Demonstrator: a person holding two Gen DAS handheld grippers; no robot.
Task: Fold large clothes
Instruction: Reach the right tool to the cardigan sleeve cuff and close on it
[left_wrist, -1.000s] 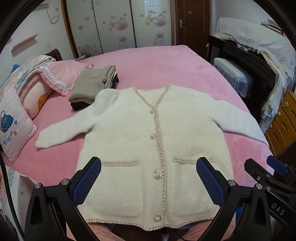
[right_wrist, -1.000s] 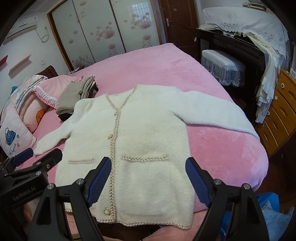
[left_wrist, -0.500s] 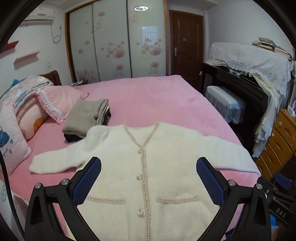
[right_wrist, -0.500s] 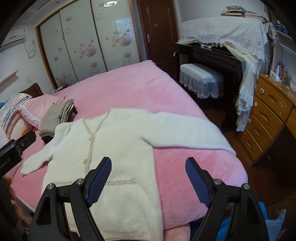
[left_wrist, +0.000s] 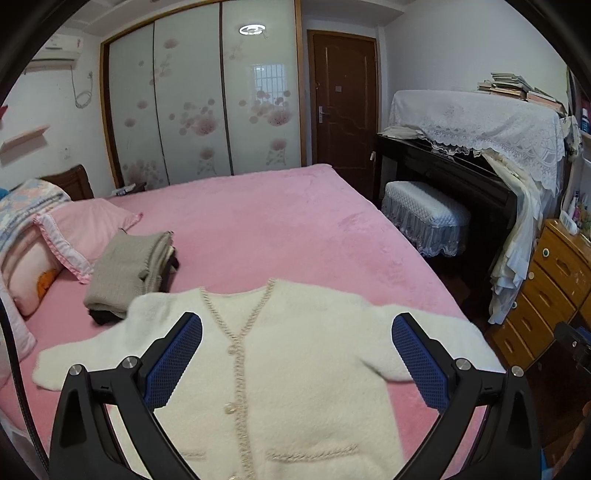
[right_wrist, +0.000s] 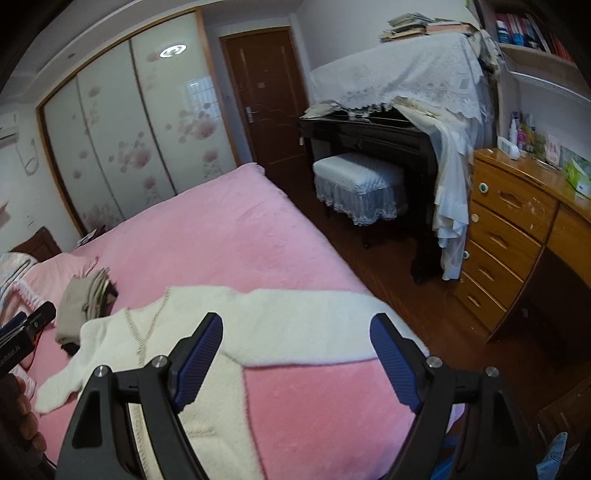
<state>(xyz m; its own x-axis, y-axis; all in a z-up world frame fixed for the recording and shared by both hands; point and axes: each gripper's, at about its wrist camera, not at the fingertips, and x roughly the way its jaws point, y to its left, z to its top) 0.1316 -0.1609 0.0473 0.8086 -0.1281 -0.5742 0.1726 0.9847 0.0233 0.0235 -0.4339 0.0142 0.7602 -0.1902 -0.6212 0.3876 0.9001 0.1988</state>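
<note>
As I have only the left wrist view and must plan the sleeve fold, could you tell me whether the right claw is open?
Observer: Yes, the right claw is open and empty, hovering above the cardigan sleeve on the dresser side.
Operator: Thank you. My claw's finger hides part of that sleeve; is it flat?
Observer: It lies straight and flat, without a fold, reaching towards the edge of the bed.
</note>
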